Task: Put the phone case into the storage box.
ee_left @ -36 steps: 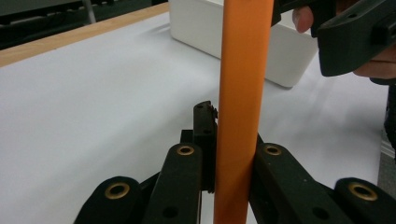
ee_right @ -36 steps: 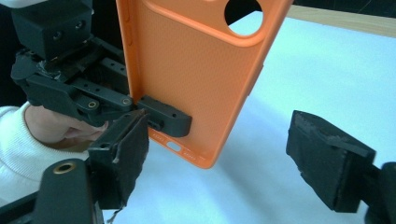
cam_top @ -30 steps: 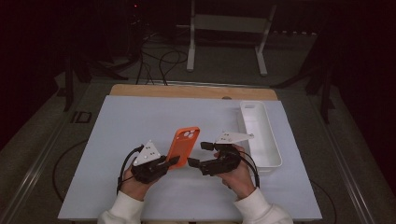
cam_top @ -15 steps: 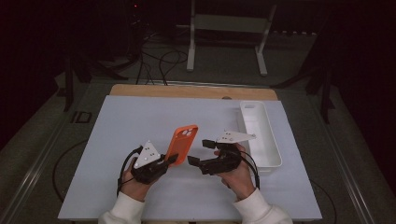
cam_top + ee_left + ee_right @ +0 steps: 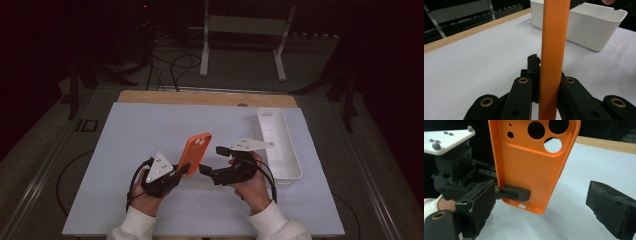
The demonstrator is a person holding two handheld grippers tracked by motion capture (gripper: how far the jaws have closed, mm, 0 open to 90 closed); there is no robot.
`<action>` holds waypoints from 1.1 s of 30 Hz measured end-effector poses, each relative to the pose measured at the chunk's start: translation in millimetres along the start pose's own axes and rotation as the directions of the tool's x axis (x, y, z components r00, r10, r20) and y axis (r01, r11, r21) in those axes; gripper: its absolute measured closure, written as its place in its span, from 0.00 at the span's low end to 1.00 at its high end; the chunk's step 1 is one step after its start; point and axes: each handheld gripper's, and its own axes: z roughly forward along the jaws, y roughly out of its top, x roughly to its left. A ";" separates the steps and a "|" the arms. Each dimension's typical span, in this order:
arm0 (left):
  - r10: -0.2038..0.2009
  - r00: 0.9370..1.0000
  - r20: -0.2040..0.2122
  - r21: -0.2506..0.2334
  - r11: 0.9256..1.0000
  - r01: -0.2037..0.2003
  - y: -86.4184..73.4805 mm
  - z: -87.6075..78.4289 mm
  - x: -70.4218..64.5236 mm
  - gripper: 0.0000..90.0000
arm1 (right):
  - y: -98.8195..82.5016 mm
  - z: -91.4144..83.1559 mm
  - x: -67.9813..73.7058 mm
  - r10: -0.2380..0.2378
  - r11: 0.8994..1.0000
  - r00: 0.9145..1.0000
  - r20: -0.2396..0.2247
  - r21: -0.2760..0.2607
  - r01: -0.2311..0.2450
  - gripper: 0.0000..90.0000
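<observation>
My left hand-held gripper (image 5: 184, 168) is clamped on the bottom edge of the orange phone case (image 5: 194, 152), holding it upright above the worktop (image 5: 150, 130). My right hand-held gripper (image 5: 211, 159) has just spread wide, empty, beside it. Next, probably the white bin (image 5: 287, 165).

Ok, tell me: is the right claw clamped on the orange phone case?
No: the right claw stands open, its pads clear of the orange phone case.
</observation>
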 end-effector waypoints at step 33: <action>0.064 0.995 -0.070 0.011 0.998 -0.064 -2.8 8.2 -15.1 0.95 | 21.2 7.1 5.8 0.080 0.991 0.997 0.009 -0.109 -0.079 0.10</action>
